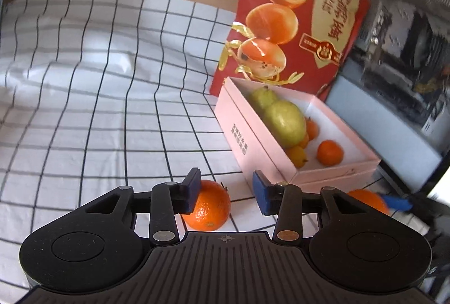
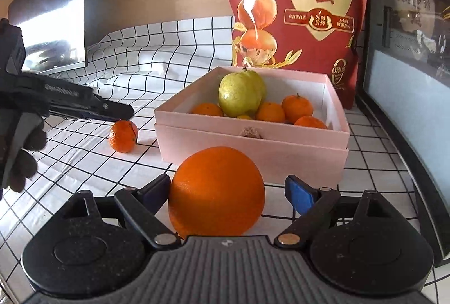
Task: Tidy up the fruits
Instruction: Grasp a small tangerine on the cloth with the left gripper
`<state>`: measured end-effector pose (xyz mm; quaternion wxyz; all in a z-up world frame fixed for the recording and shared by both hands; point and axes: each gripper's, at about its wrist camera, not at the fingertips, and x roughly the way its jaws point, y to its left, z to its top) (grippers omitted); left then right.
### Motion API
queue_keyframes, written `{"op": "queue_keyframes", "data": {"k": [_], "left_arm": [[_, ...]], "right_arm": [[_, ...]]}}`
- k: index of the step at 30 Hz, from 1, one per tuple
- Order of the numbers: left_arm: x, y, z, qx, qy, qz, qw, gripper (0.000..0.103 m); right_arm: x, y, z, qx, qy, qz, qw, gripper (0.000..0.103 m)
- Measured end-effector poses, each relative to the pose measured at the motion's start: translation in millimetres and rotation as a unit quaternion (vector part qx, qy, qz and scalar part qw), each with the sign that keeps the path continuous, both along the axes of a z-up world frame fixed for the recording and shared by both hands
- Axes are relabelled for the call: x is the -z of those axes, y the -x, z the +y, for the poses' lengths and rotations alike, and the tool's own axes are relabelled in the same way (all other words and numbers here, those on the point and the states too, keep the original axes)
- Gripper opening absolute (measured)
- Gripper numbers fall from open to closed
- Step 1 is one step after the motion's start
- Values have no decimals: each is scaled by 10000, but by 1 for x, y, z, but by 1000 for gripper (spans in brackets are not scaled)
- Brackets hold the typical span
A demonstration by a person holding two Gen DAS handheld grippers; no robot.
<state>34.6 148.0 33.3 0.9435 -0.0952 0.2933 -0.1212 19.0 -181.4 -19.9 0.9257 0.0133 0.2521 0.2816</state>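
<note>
Right wrist: round dimpled orange [image 2: 216, 191] between open gripper [image 2: 227, 193] pads.

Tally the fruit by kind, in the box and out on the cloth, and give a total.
Pears in the pink box: 2
Small oranges seen in the box: 6 (some may hide behind the pears)
Small orange on the cloth, by the left gripper: 1
Large orange between the right gripper's fingers: 1
Total seen: 10

Black ribbed hand-held gripper [image 1: 226, 188] bodies, blue finger pads [image 1: 260, 193], silver pivot screws [image 1: 163, 235]
</note>
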Motion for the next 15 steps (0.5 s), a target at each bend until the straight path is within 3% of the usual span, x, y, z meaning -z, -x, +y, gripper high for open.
{"op": "queue_keyframes", "data": {"k": [5, 8, 15], "left_arm": [[0, 10, -12, -134, -744, -74, 9971, 45], [4, 12, -17, -415, -1295, 32, 9907, 46], [11, 11, 2, -650, -1013, 300, 9923, 50]], "right_arm": [[-1, 0, -2, -4, -50, -22, 10000, 88], [-1, -1, -2, -30, -62, 17, 10000, 88], [0, 1, -2, 17, -52, -33, 10000, 89]]}}
